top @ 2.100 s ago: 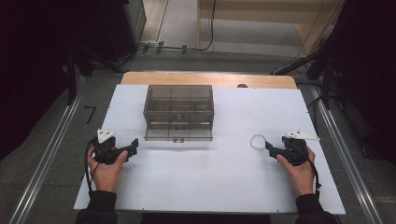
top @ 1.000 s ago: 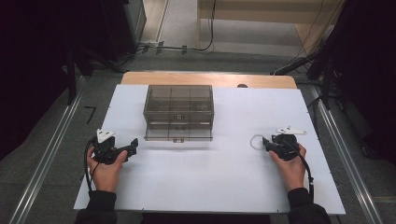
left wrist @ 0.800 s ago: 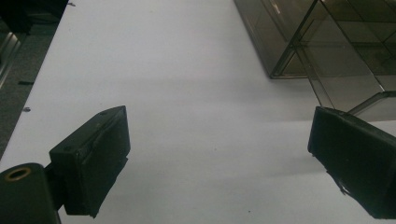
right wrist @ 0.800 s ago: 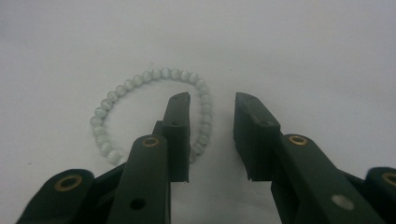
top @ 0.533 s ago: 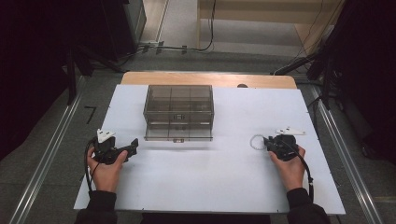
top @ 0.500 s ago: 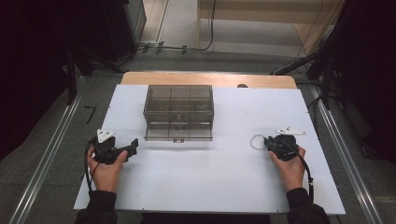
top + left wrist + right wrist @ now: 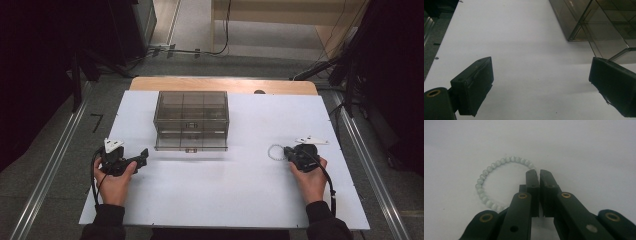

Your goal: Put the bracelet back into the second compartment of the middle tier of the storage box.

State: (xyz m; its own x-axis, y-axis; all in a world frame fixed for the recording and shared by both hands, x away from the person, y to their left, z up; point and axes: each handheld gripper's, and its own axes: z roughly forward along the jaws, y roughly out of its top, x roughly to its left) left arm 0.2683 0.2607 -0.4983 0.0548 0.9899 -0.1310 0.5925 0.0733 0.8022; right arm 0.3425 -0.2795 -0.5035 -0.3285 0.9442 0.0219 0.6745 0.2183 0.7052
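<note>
The bracelet [image 7: 489, 187] is a ring of small pale beads, milky and a bit glossy, like glass or polished stone (can't tell which). The table [image 7: 240, 200] top is plain white, matt and smooth, with a light wood edge at the far side. The drawer box [image 7: 191, 119] is smoky see-through plastic, shiny and hard. Both the right gripper [image 7: 539, 173] and left gripper [image 7: 541, 82] have matt black plastic-looking jaws, slightly scuffed, with small brass-coloured rivets.

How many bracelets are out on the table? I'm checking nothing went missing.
1. The beaded bracelet lies on the white table, right of the smoky drawer box, at the right gripper. The drawers could hide others.
</note>
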